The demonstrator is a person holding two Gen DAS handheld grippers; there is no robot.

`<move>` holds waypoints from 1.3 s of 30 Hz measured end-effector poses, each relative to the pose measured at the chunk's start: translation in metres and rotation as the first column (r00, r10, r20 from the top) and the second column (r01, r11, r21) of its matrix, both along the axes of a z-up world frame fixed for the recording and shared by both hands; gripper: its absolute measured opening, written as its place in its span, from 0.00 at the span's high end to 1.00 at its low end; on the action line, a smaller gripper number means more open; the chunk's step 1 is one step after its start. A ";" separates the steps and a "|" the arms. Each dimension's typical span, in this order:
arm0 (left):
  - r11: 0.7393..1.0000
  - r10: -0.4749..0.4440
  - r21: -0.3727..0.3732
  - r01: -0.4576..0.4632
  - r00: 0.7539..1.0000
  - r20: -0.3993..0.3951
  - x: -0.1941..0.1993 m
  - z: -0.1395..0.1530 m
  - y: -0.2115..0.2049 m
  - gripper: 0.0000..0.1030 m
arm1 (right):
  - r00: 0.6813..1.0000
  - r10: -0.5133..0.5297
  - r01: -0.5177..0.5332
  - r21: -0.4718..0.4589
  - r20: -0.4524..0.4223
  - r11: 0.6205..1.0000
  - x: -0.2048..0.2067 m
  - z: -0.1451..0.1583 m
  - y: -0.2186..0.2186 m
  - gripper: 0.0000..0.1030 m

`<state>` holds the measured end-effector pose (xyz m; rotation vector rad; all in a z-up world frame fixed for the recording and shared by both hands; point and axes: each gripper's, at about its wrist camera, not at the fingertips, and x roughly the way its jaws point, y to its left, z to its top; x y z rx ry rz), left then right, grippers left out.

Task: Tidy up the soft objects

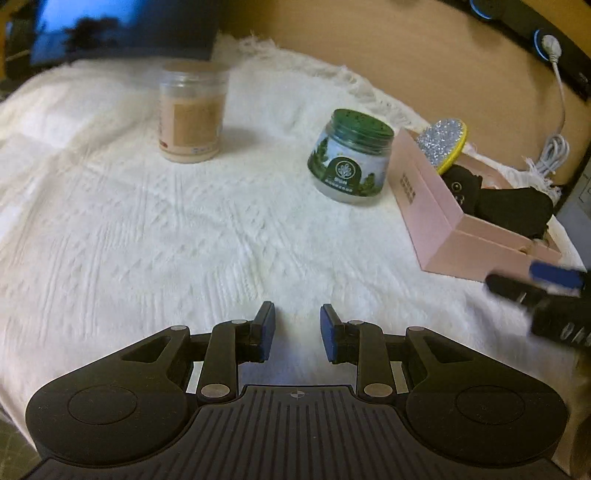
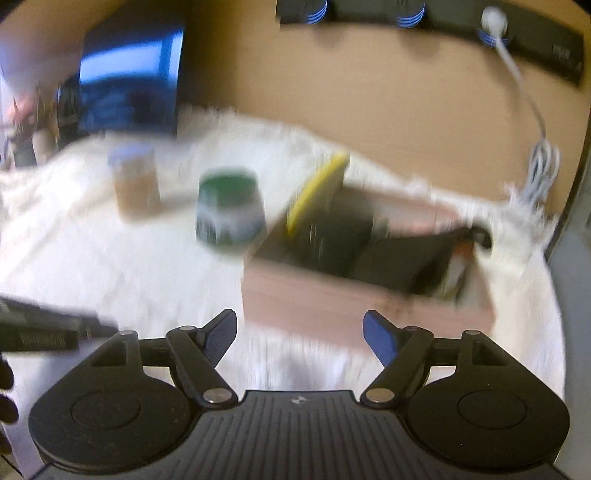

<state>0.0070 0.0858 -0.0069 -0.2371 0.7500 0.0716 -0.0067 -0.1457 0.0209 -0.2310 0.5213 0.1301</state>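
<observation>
A green-lidded jar [image 1: 350,161] stands right of a tan jar [image 1: 192,116]; far left, seemingly a monitor [image 1: 125,29]; far right, a coiled white cable [image 1: 553,153].

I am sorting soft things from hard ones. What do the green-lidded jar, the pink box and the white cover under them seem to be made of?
Green-lidded jar: probably clear plastic or glass, glossy, with a printed label and a hard green lid.
Pink box: likely matte cardboard, judging by its flat walls and sharp folded edges.
White cover: soft woven fabric, with a raised texture and a fringed edge.
</observation>
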 end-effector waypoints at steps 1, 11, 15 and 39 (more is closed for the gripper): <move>1.000 0.002 0.003 -0.002 1.000 0.017 -0.003 -0.002 -0.005 0.70 | 1.000 -0.003 0.002 -0.003 -0.016 1.000 0.001 -0.005 -0.001 0.26; 0.998 0.034 0.048 -0.037 0.997 0.067 -0.007 -0.007 -0.043 0.66 | 0.996 -0.048 0.049 0.002 -0.076 0.999 0.005 -0.043 -0.003 0.09; 0.985 0.016 0.171 -0.026 0.998 0.059 -0.010 -0.008 -0.061 0.66 | 0.990 -0.085 0.093 0.060 -0.114 0.994 0.009 -0.044 -0.016 0.01; 0.979 0.035 0.199 -0.051 0.996 0.084 -0.020 -0.010 -0.073 0.66 | 0.997 -0.069 0.071 0.068 -0.045 0.995 -0.001 -0.051 -0.019 0.00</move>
